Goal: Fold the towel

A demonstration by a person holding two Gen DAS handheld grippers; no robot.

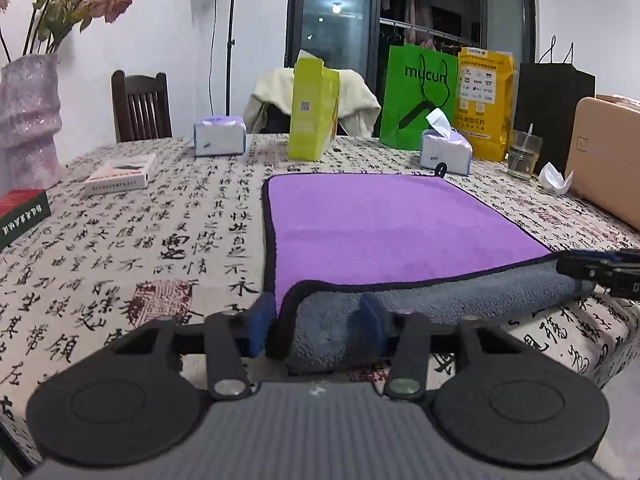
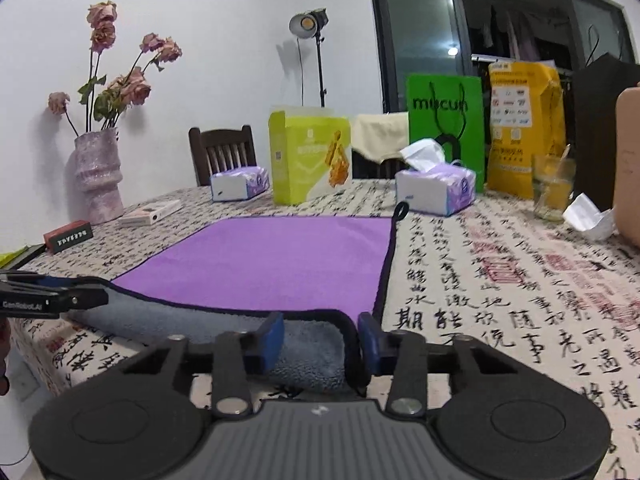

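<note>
At the near edge of the table, the purple microfibre towel with grey underside and dark piping (image 1: pixel 384 224) lies spread flat, its near hem turned up so the grey face shows at both near corners. The left gripper (image 1: pixel 316 328) has its blue-padded jaws partly apart around the near-left corner; whether the pads actually pinch the cloth cannot be told. The right gripper (image 2: pixel 320 340) stands likewise, jaws partly apart astride the near-right corner, grip unconfirmed. Risks, as judged: a loose hold would let one corner slip during the lift, skewing the fold; uneven carrying of the two corners would misalign the hems at the far edge. Beyond that edge, the opened purple-and-white tissue pack (image 2: pixel 436 192) stands just beside the towel's hanging loop and could be nudged. The calligraphy-printed tablecloth (image 2: pixel 500 300) may drag and bunch beneath.
</note>
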